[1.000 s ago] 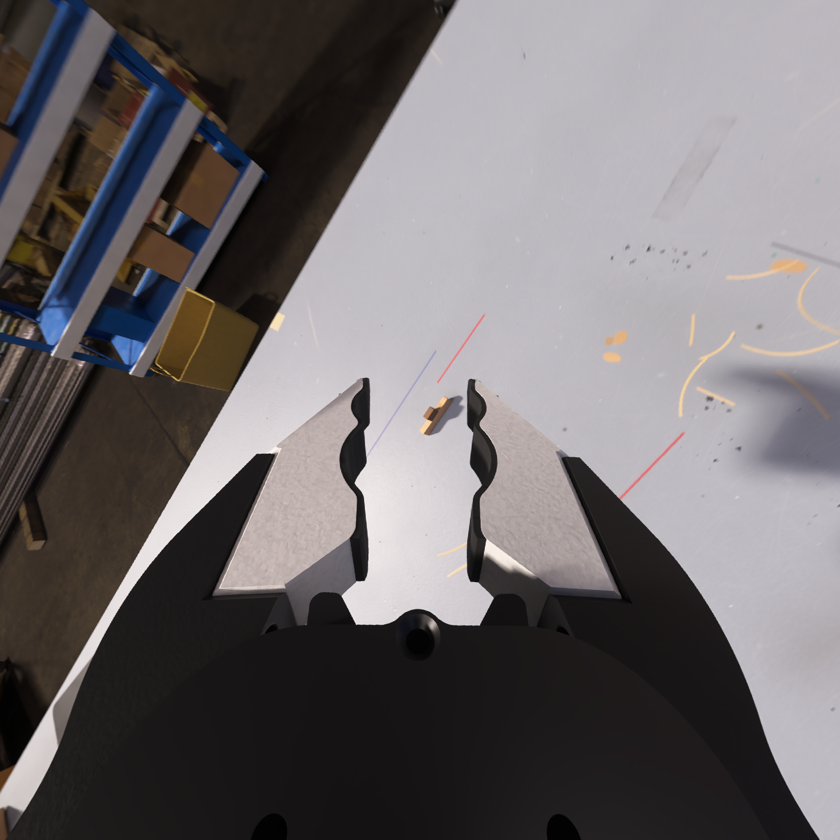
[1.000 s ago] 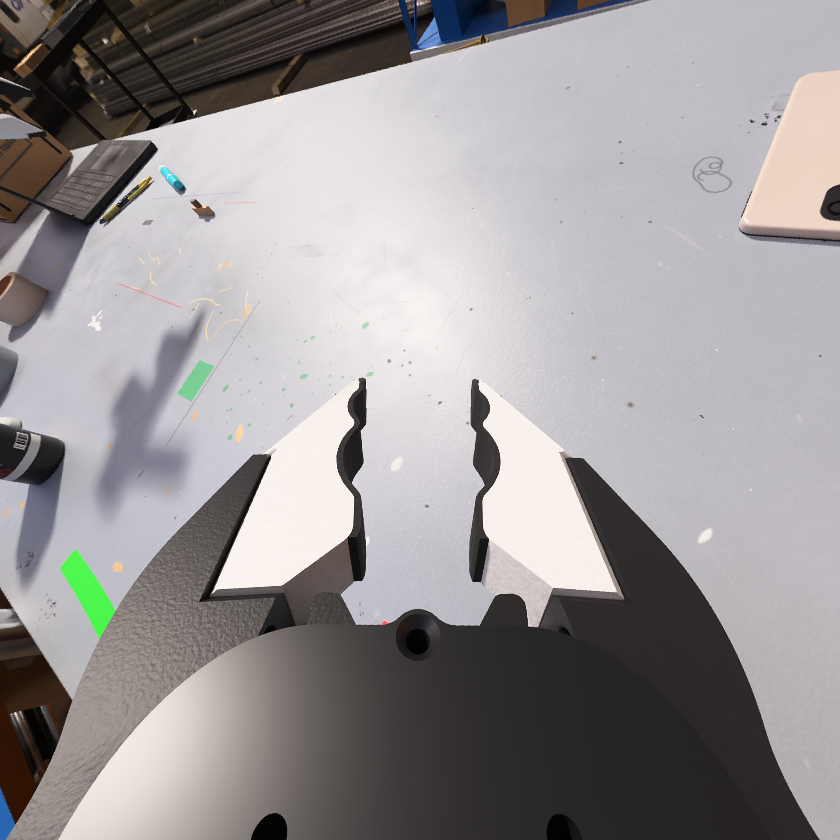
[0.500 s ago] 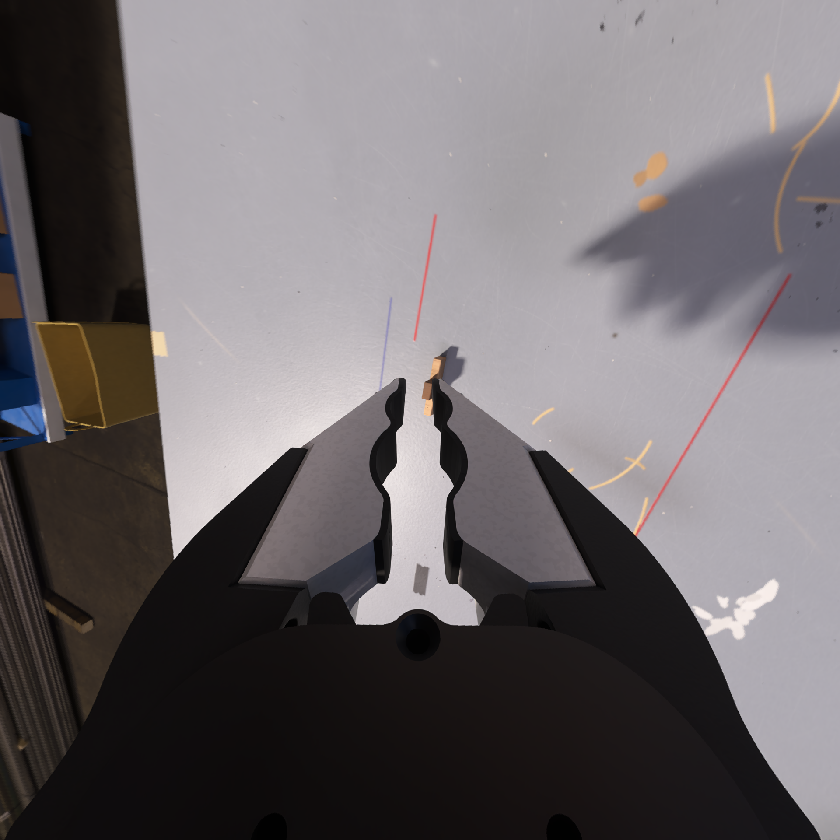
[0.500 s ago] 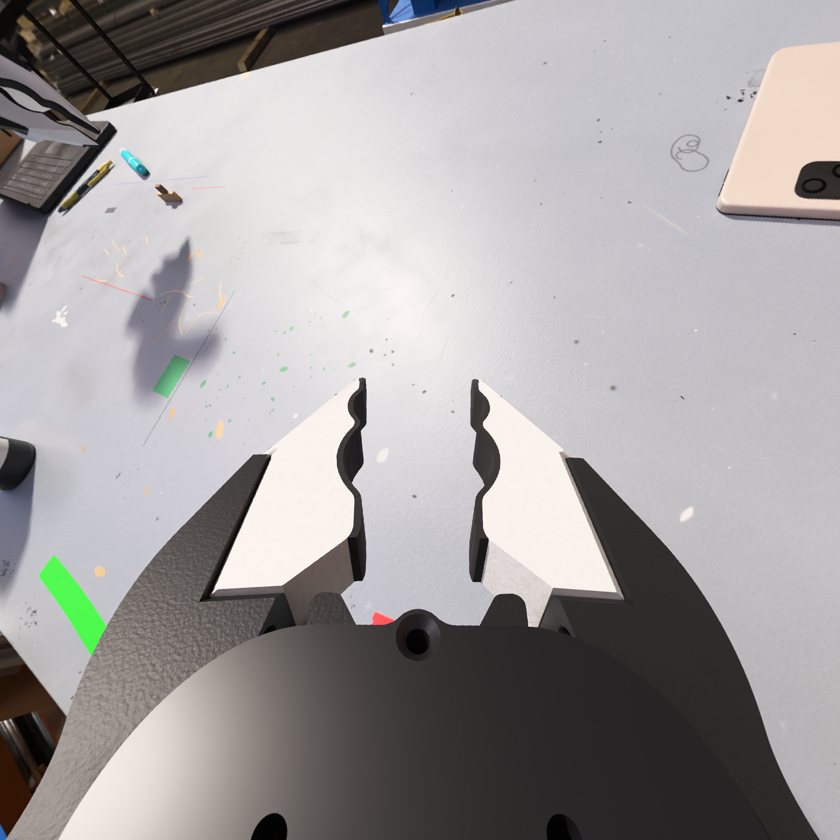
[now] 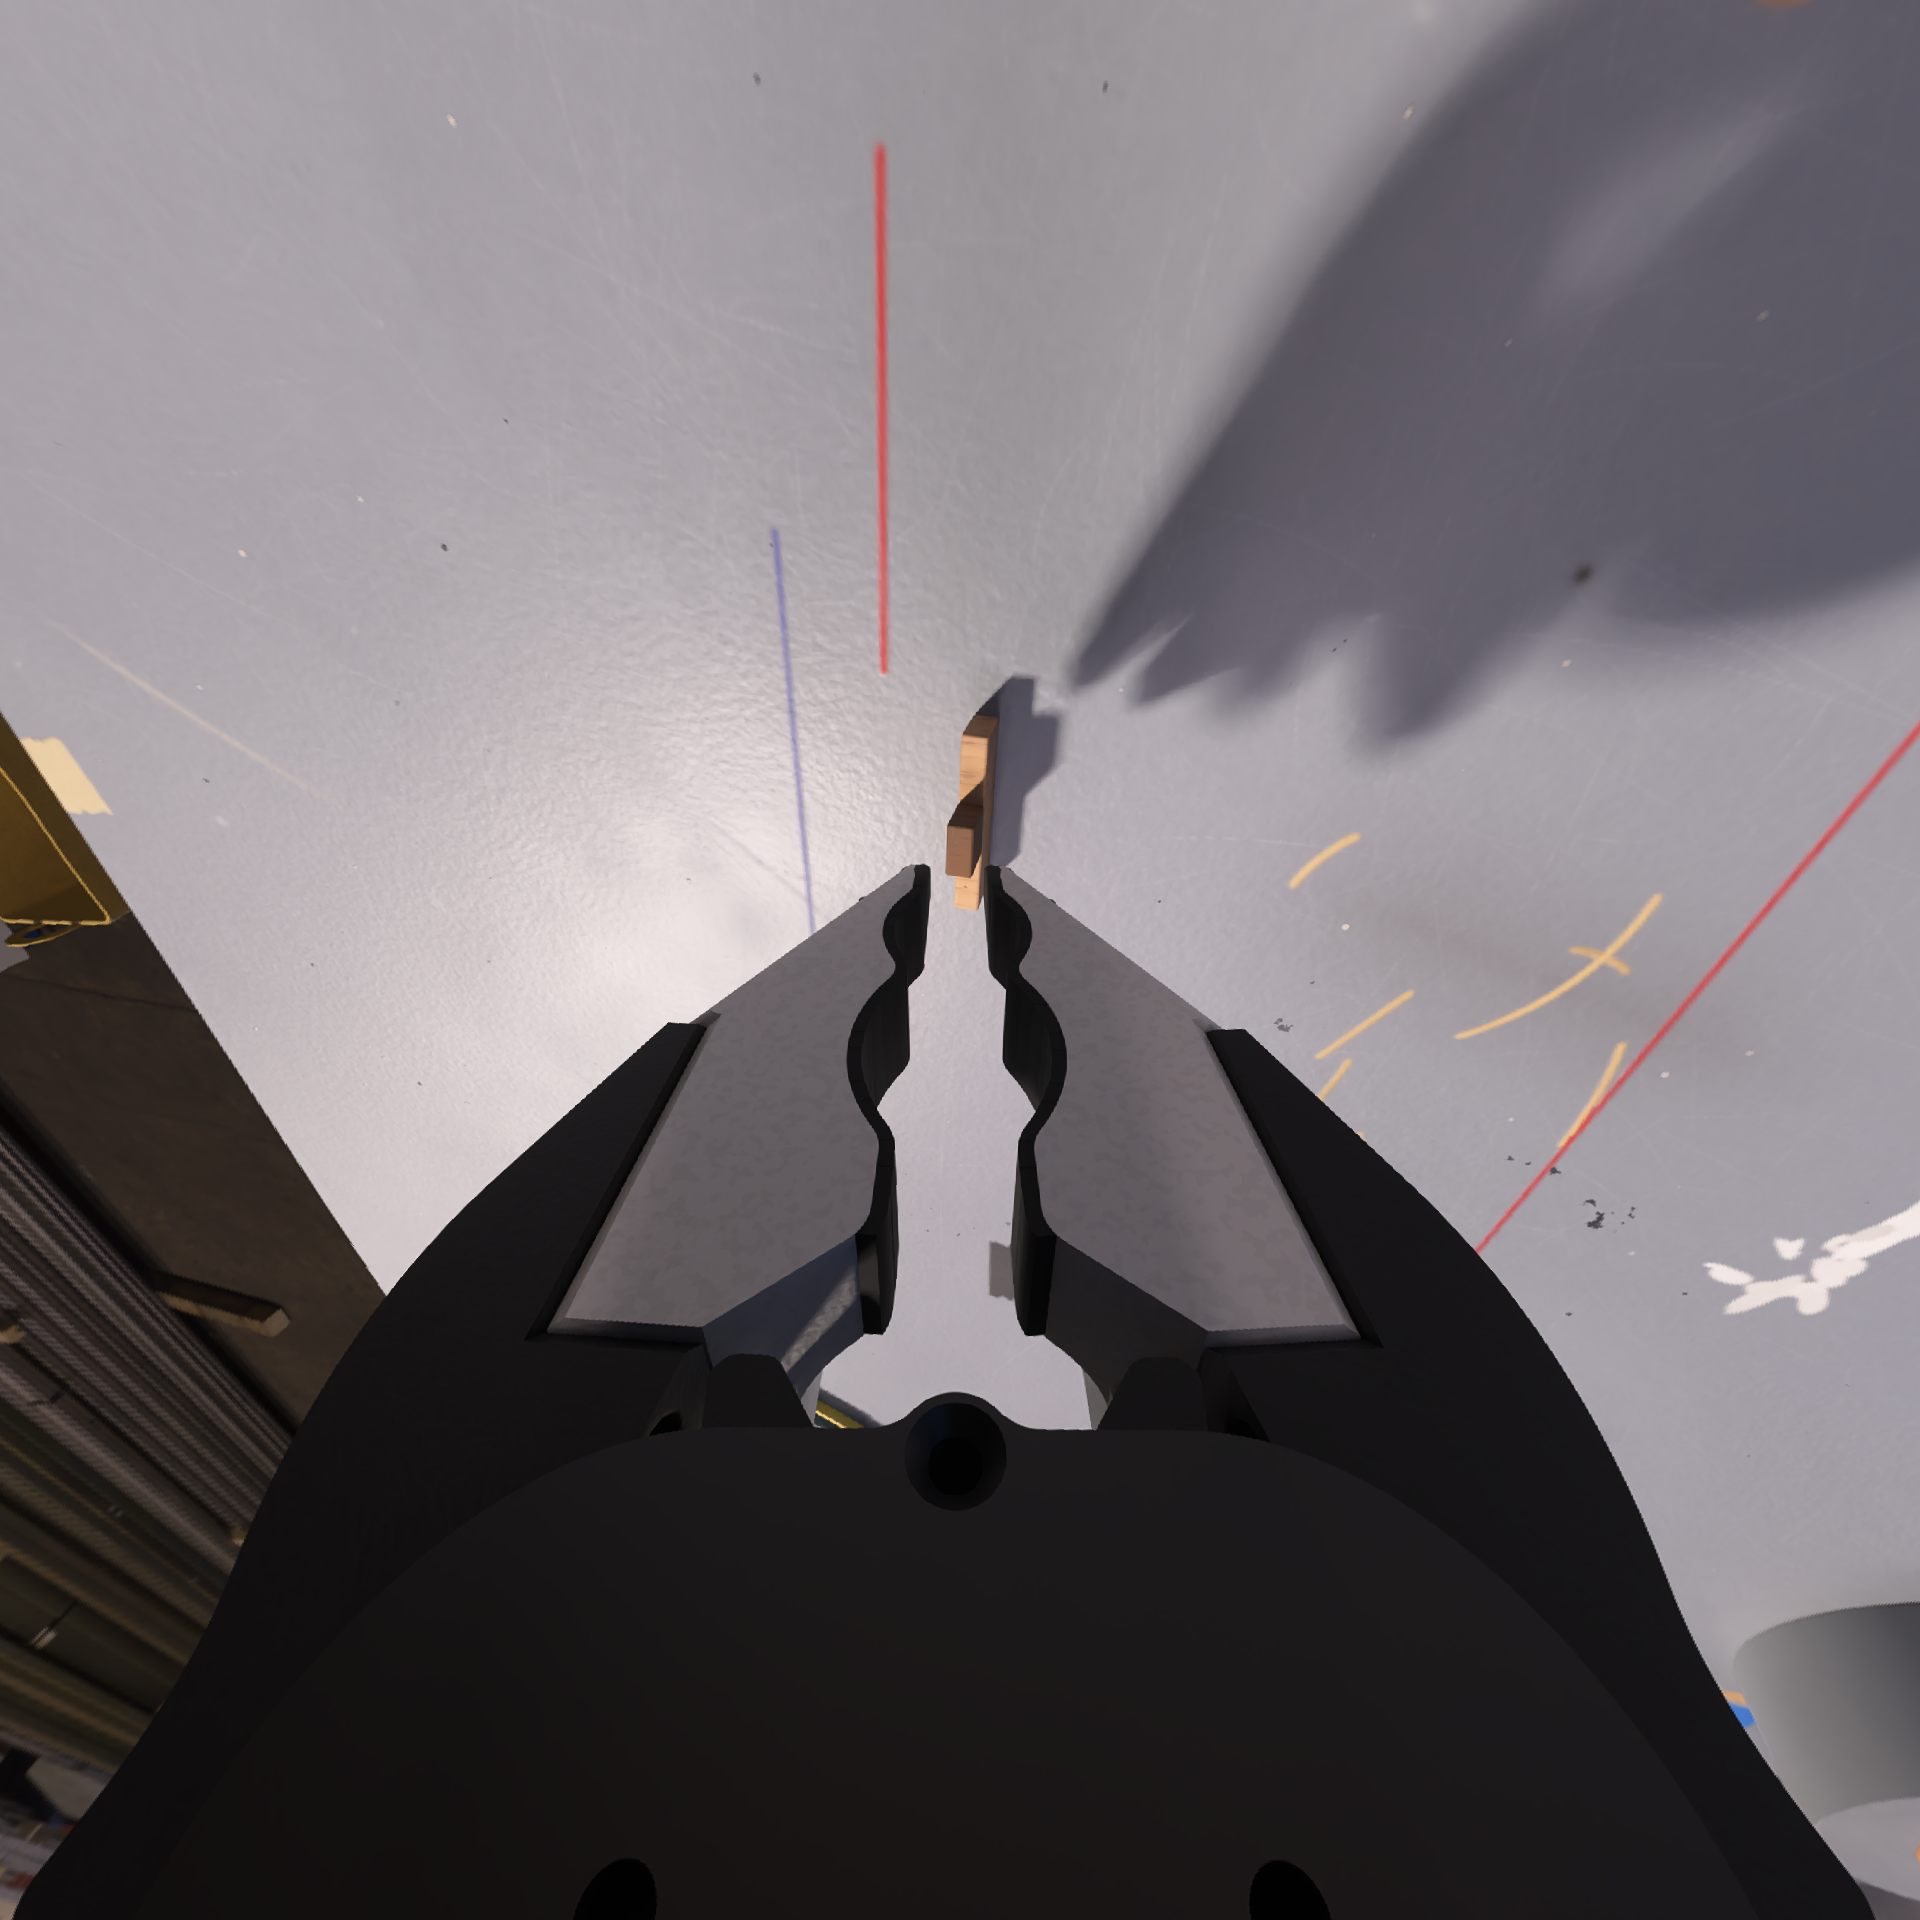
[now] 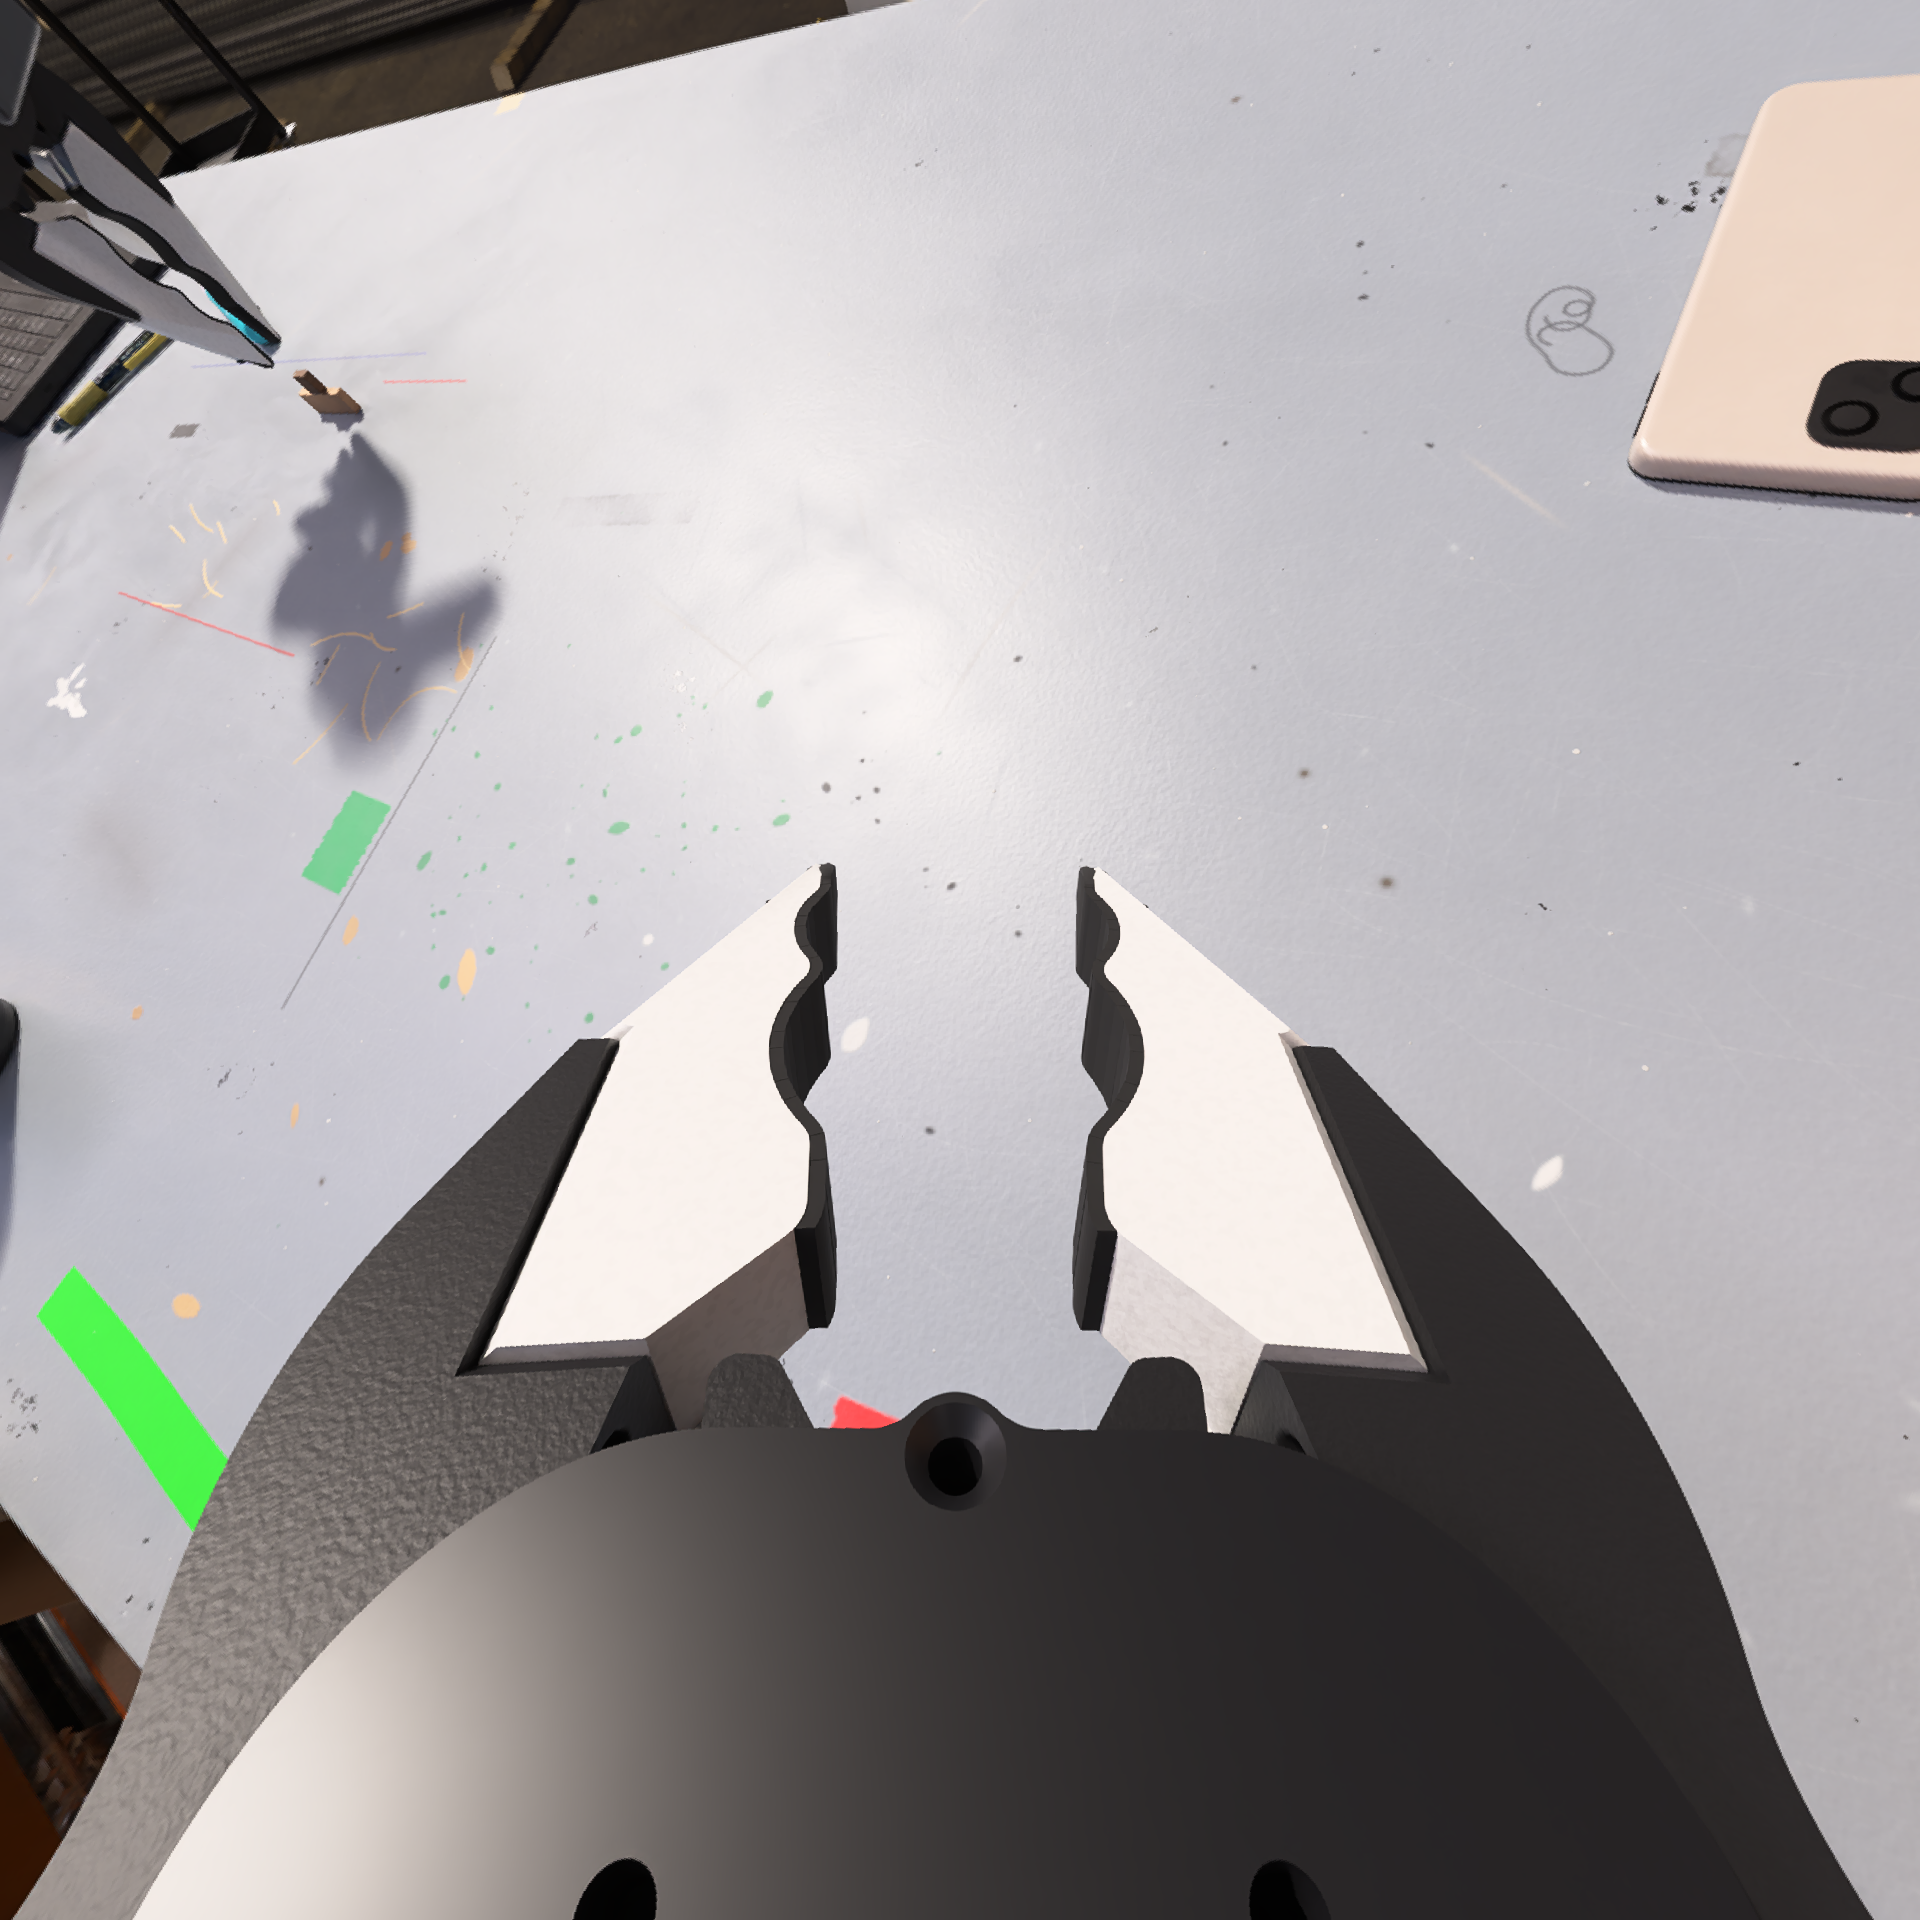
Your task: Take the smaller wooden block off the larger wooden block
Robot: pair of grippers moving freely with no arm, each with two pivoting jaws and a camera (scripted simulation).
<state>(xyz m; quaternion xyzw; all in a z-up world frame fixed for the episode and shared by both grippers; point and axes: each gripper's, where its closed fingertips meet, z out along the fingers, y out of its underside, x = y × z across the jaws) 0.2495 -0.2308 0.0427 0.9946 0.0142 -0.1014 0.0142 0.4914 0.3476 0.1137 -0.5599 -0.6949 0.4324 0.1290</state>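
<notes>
The left gripper has its jaws drawn narrow, a slim gap left between the tips and nothing gripped in it. Just beyond those tips, toward 12 o'clock in the left wrist view, the larger wooden block lies on the grey worktop, and the smaller wooden block sits on it, its near end reaching almost to the tip gap; whether a tip touches the wood I cannot tell. A thin red line and a fainter blue line are drawn on the worktop at about 11 to 12 o'clock of the blocks, and a broad dark shadow spreads at 1 to 2 o'clock. The right gripper hovers well apart from all this with its jaws wide and empty above bare worktop. In the right wrist view the blocks are tiny at 10 o'clock, the smaller block on the larger, with the left gripper just beside them. A pale pink phone lies camera side up at 2 o'clock, and a green strip sits at 9 o'clock.
</notes>
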